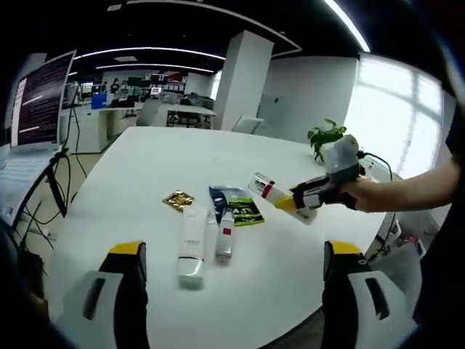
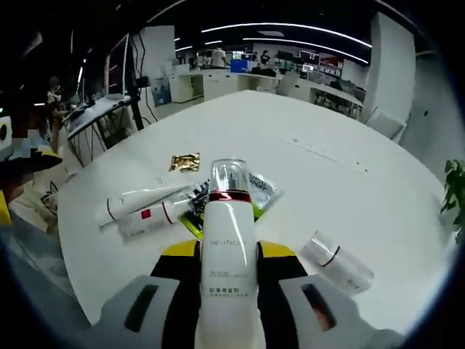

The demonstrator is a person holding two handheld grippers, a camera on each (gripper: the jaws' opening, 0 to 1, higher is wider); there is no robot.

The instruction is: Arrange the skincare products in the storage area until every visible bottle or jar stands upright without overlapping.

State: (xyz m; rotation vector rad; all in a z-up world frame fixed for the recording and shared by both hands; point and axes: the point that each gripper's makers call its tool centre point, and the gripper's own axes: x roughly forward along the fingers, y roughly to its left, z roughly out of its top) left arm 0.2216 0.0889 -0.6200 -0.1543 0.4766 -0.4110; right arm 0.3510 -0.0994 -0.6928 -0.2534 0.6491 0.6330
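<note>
My right gripper (image 2: 229, 251) is shut on a white bottle (image 2: 227, 233) with a red band and a clear cap, held above the white table (image 2: 327, 167). In the left gripper view the same bottle (image 1: 270, 191) sticks out leftward from the right gripper (image 1: 306, 199). Lying flat on the table are a white tube (image 1: 192, 243) and a small white bottle with a red label (image 1: 225, 234). They show in the right gripper view too, the tube (image 2: 142, 198) and the small bottle (image 2: 149, 218). Another clear-capped bottle (image 2: 338, 263) lies on its side at the right. My left gripper (image 1: 234, 251) is open and holds nothing.
A gold sachet (image 1: 178, 199) and blue and green sachets (image 1: 236, 205) lie behind the tube. A potted plant (image 1: 325, 137) stands at the table's far right edge. A monitor (image 1: 40, 98) and cables sit off the table to the left. Desks fill the room behind.
</note>
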